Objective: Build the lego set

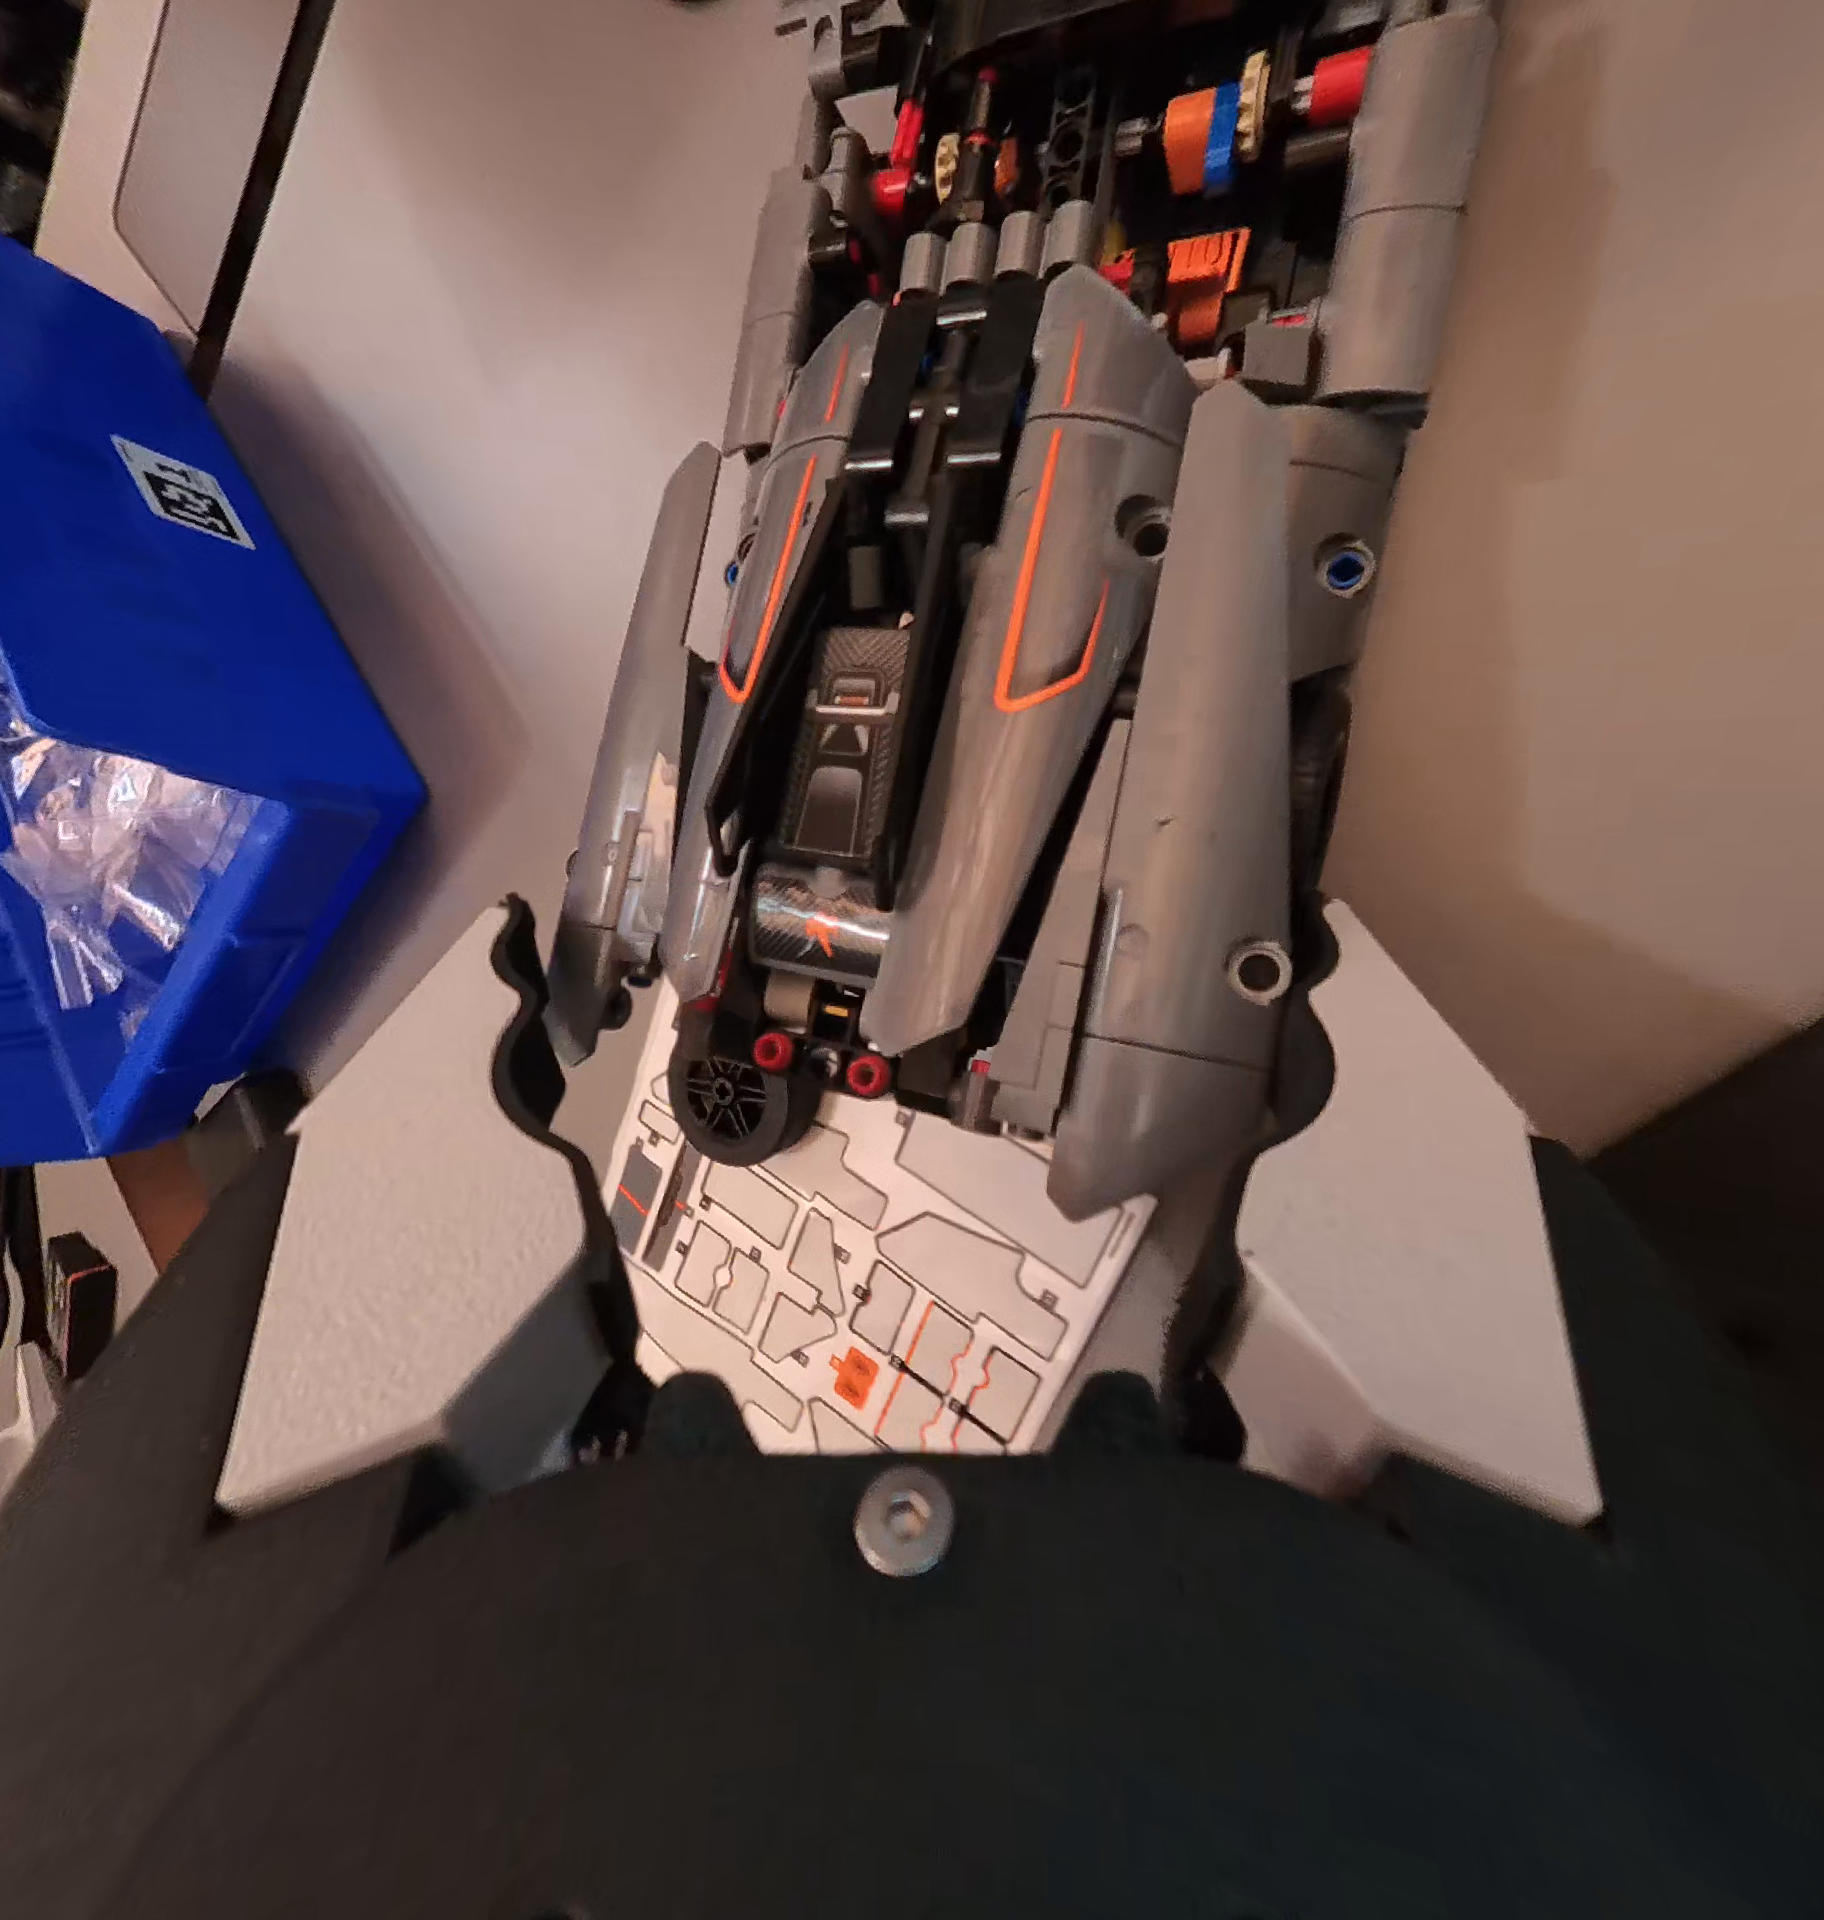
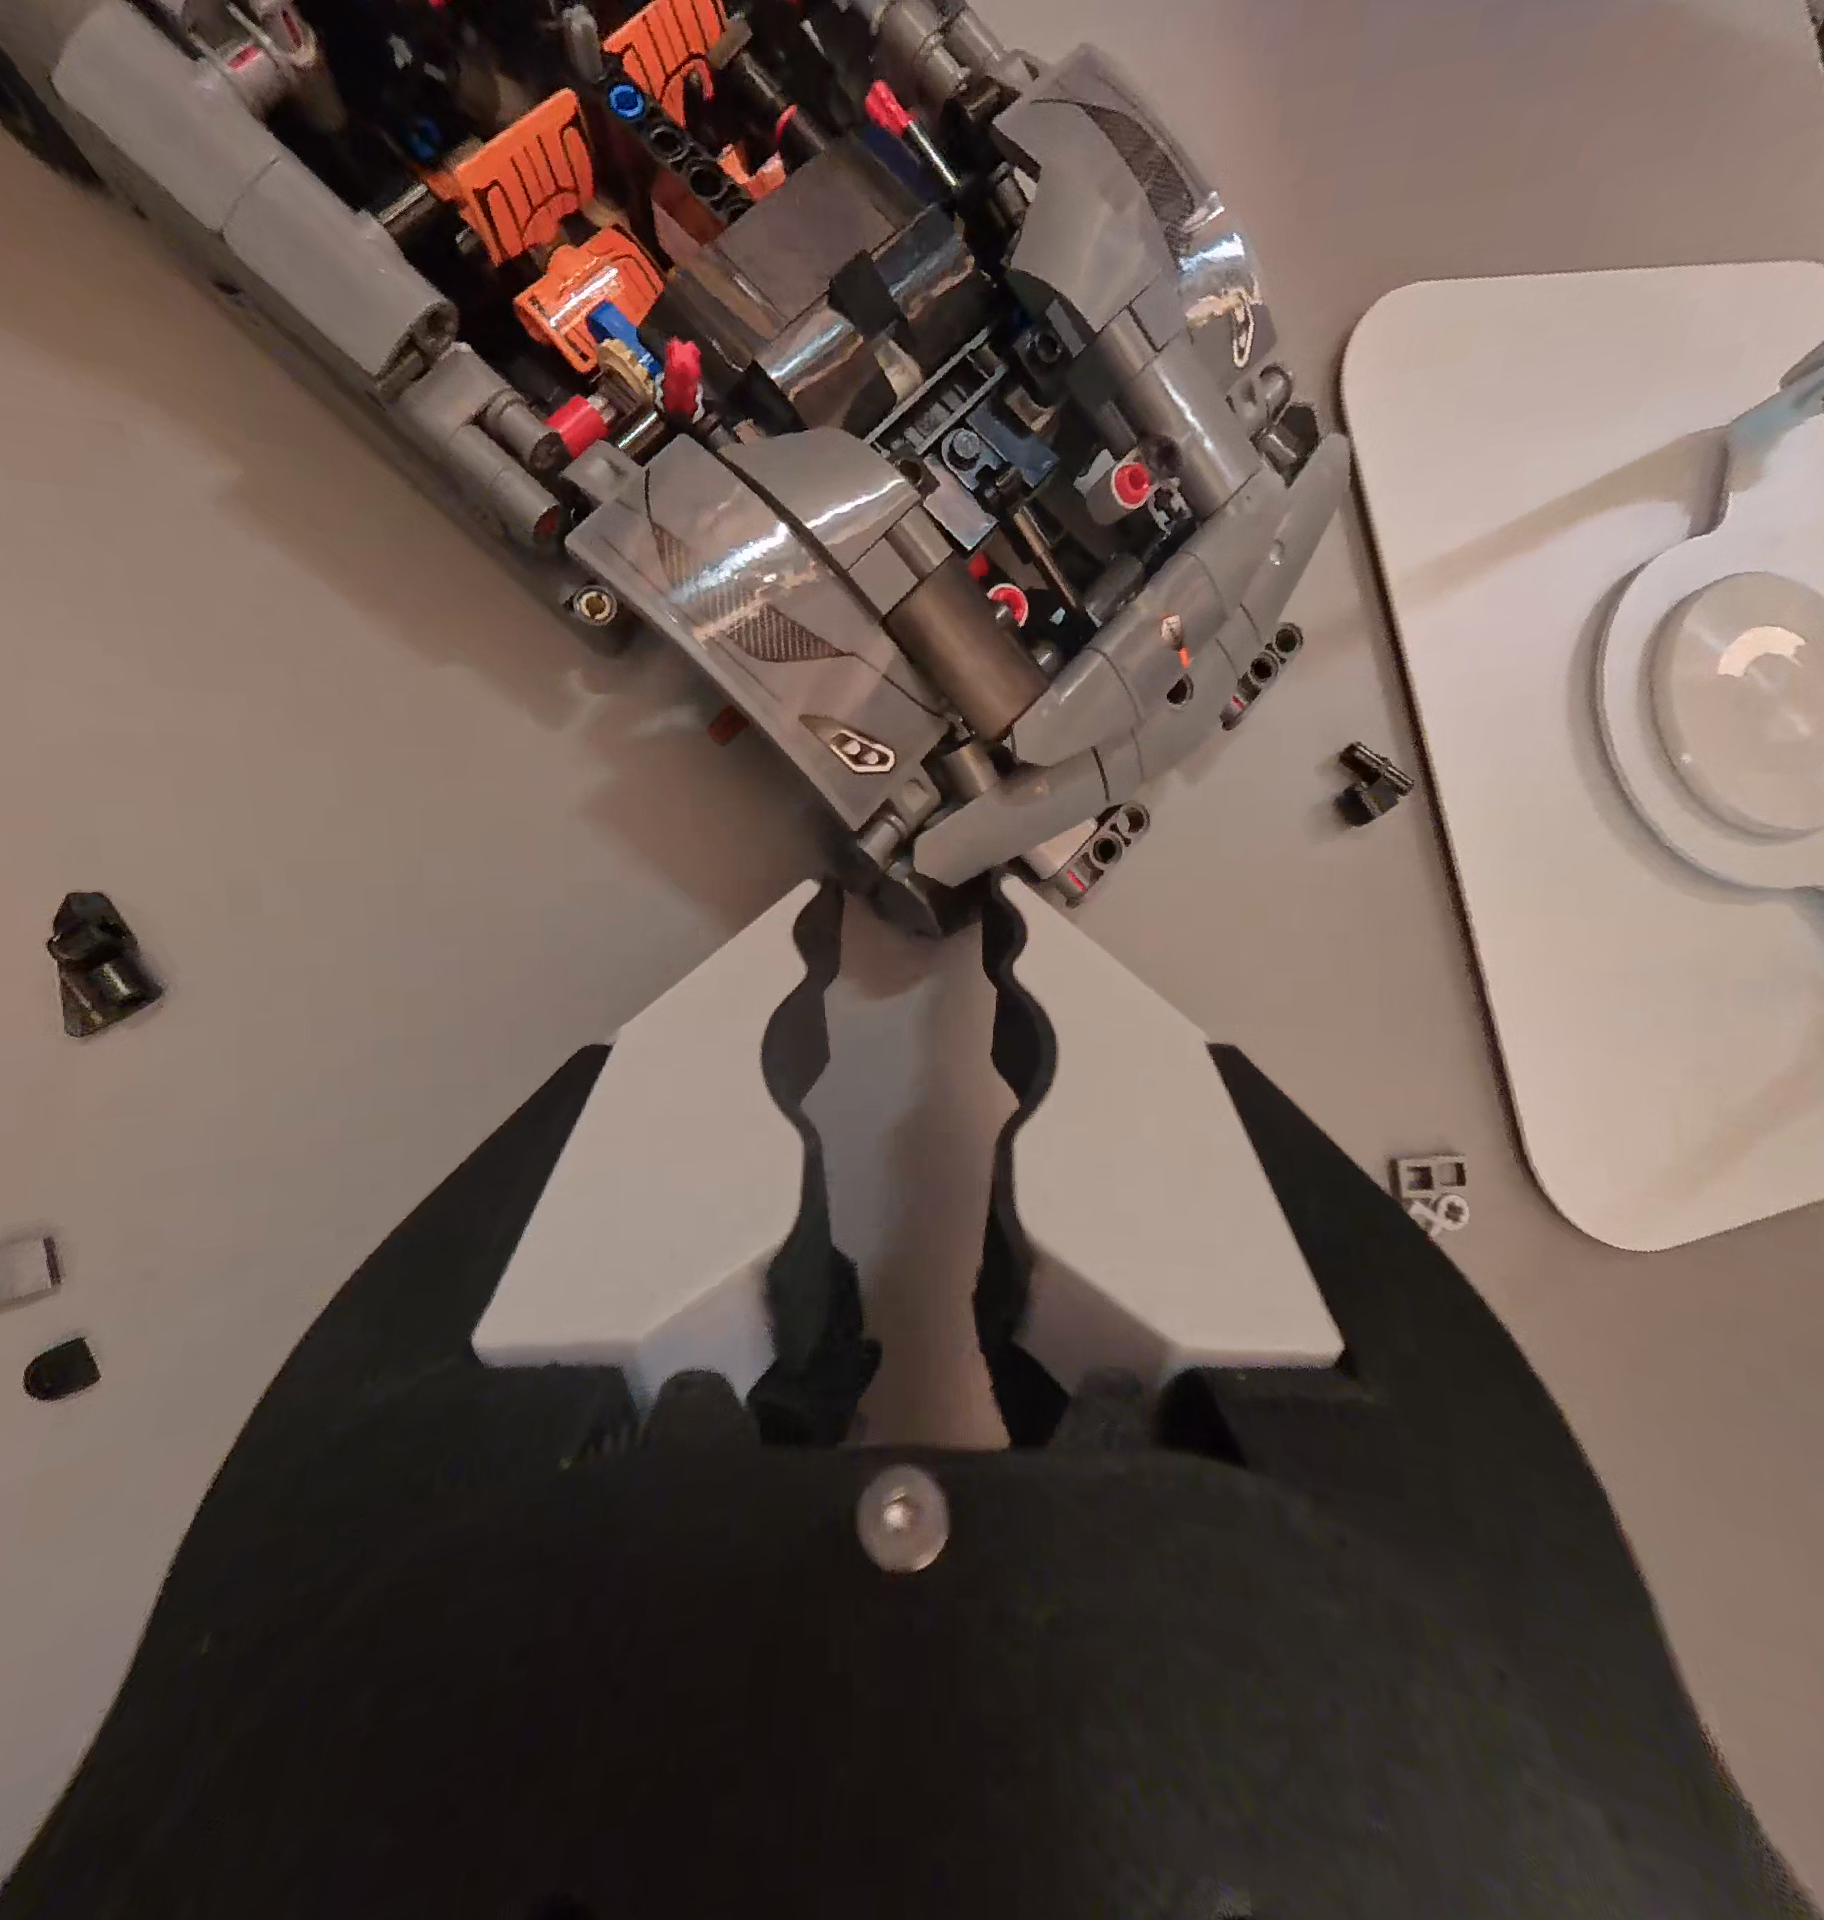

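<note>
Two grippers framed the grey lego car on the pale table. We saw the left gripper spread wide around the car's tail end, its white fingers flanking the body; whether the pads pressed it, we could not tell. A sticker sheet lay under that end, and a blue bin of clear bags stood beside the car. Our right gripper had its tips at the nose of the car, jaws narrowly parted (grip uncertain). Loose pieces lay apart: a black connector, another black part, a grey piece. A white magnifier base sat nearby.
</note>
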{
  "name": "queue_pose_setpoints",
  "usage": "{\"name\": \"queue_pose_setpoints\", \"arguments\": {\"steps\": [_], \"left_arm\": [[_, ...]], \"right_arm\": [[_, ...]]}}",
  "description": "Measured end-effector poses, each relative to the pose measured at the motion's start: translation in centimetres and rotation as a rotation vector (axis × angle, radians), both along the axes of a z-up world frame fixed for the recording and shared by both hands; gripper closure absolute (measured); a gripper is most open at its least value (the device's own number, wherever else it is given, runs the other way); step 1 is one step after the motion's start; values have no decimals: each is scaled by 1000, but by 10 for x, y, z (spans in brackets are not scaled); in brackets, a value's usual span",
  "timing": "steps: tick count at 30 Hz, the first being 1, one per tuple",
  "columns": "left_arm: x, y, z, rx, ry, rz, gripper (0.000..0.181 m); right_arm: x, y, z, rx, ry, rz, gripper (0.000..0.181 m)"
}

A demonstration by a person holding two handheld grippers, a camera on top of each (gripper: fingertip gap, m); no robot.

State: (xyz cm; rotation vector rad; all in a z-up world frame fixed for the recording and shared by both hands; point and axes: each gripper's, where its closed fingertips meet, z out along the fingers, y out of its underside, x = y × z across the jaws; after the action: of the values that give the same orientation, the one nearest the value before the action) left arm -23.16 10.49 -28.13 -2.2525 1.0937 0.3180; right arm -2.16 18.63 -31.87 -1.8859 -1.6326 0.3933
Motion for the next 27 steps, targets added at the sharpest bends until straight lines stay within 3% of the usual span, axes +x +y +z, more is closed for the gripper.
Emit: {"name": "queue_pose_setpoints", "arguments": {"steps": [6,9,15,17,21,27], "left_arm": [[-16,9,4,36,128,-40,51],[-32,14,9,80,214,-8,64],[-54,29,11,119,171,62,61],[-61,34,14,152,186,74,72],[-71,49,15,139,192,95,61],[-91,80,20,159,219,170,77]], "right_arm": [[-4,-18,0,-50,6,65,156],[-10,-34,1,-90,2,132,153],[-8,-49,2,-219,1,214,146],[0,-42,0,-232,-30,187,146],[4,-13,9,-211,4,99,140],[-15,24,35,-169,126,58,128]]}}
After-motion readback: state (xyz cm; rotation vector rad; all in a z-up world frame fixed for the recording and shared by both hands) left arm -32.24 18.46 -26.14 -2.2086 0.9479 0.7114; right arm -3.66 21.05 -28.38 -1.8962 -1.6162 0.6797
